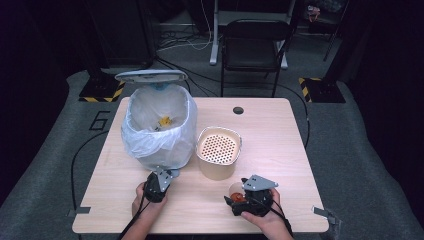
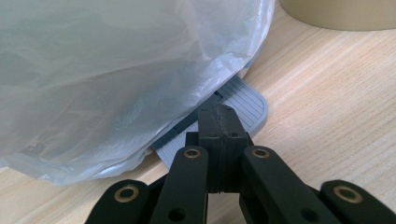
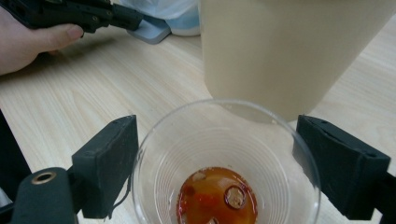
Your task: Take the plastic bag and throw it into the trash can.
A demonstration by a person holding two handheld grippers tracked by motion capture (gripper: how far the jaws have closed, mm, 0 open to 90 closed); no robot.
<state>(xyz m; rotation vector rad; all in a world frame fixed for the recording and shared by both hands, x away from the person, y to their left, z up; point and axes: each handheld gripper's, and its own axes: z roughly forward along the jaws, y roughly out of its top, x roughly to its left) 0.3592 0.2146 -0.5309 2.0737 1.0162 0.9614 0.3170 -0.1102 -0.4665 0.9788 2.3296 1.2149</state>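
Right gripper view: your right claw [image 3: 219,163] stands wide around the clear cup [image 3: 226,163] of orange dregs, pads just off its rim, worktop [image 3: 116,88] beneath. Beyond, your left claw [image 2: 219,126], jaws together, presses the bin's pedal [image 2: 243,100].

Upright clear cup [image 3: 226,163], orange dregs inside

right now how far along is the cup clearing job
Done: the grey pedal bin's lid stands open, the shut left gripper pressing on its grey ribbed pedal, and yellow scraps lie in its clear liner bag. In hand: the right gripper straddles the clear plastic cup holding orange-red dregs, pads not quite touching. Left: probably gripping and emptying it, perhaps through the beige perforated strainer pot.
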